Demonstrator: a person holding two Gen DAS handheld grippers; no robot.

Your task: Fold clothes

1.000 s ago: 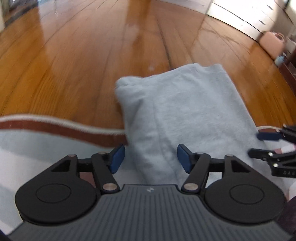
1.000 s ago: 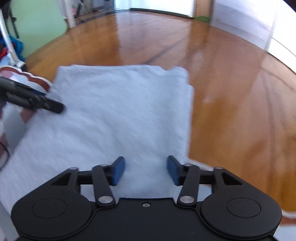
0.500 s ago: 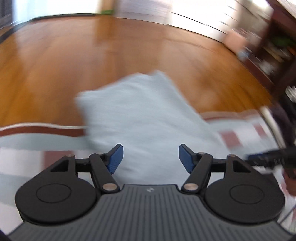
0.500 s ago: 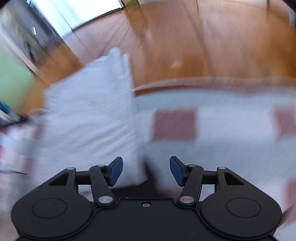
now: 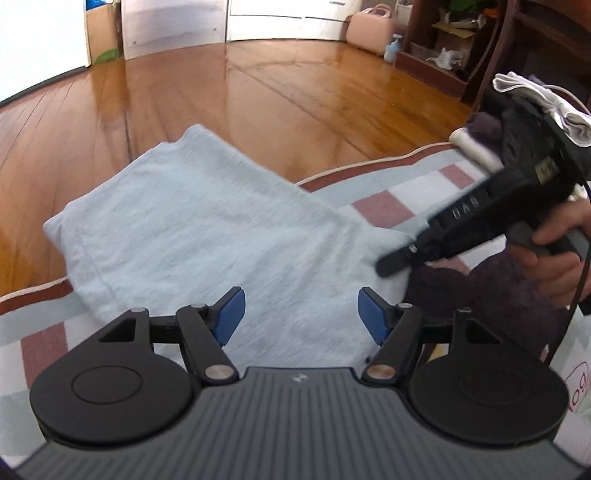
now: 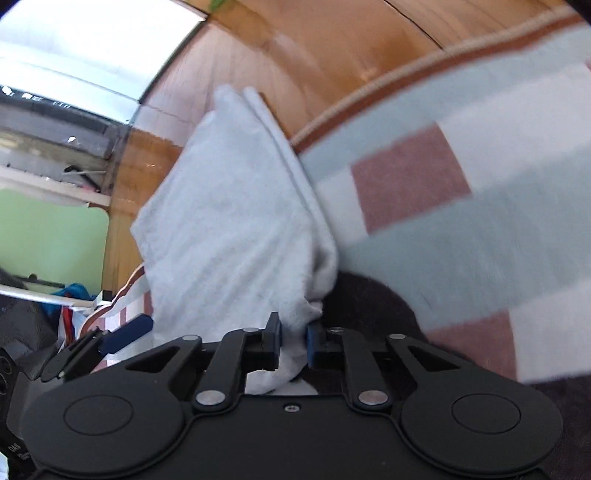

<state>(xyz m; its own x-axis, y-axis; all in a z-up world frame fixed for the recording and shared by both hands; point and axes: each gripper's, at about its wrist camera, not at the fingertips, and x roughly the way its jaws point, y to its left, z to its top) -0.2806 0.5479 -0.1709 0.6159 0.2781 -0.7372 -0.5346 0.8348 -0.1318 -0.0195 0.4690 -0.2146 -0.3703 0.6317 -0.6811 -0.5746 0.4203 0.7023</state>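
Observation:
A folded light-blue garment (image 5: 207, 236) lies half on the wood floor, half on a checked rug (image 5: 384, 210). My left gripper (image 5: 299, 314) hovers open over its near edge, nothing between the pads. From the right, a hand (image 5: 554, 251) brings my right gripper (image 5: 391, 264) to the garment's right corner. In the right wrist view the right gripper (image 6: 293, 339) has its jaws closing, pads pressing a bunched corner of the garment (image 6: 229, 221). The left gripper's blue pad (image 6: 125, 332) shows at the lower left.
A dark purple cloth (image 5: 498, 288) lies on the rug under the right gripper. Glossy wood floor (image 5: 258, 92) stretches behind. A pink case (image 5: 369, 27) and a dark shelf unit (image 5: 461, 48) stand at the far right. A white bag (image 5: 576, 387) sits at the right edge.
Both grippers swung round the garment and rolled. My right gripper went from open above the cloth to closed on its corner. The left stayed open.

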